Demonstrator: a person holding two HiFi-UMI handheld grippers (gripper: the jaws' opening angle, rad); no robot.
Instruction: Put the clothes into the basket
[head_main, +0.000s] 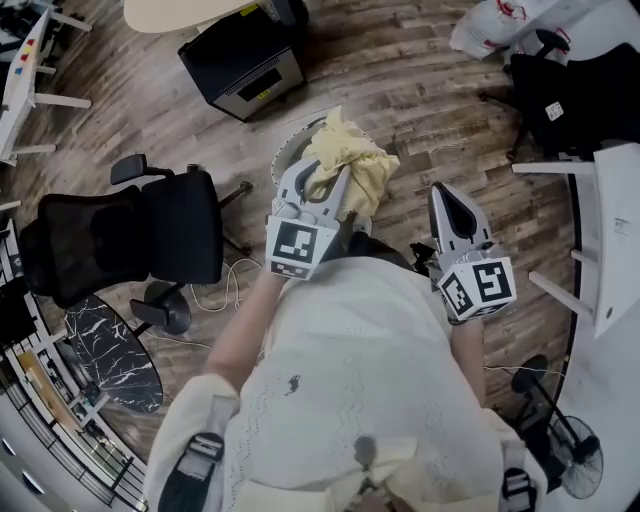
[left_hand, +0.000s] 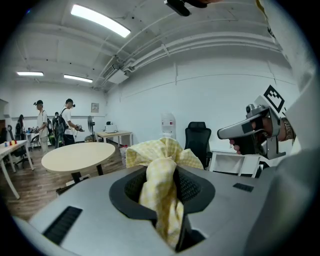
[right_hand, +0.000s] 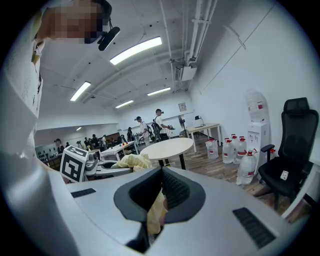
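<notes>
A yellow checked cloth (head_main: 347, 152) hangs bunched from my left gripper (head_main: 325, 186), which is shut on it. In the left gripper view the cloth (left_hand: 161, 195) fills the gap between the dark pads of the left gripper (left_hand: 163, 175) and billows above them. Under the cloth, the curved pale rim of a basket (head_main: 285, 148) shows on the floor. My right gripper (head_main: 442, 192) is held to the right of the cloth, apart from it, with its jaws together. In the right gripper view the right gripper (right_hand: 161, 171) has its tips meeting; something pale shows low in the slot.
A black office chair (head_main: 130, 240) stands to the left and a black box (head_main: 243, 65) beyond the basket. White shelving (head_main: 610, 240) and a floor fan (head_main: 580, 465) are at the right. A round beige table (left_hand: 77, 155), water bottles (right_hand: 240, 155) and several people stand farther off.
</notes>
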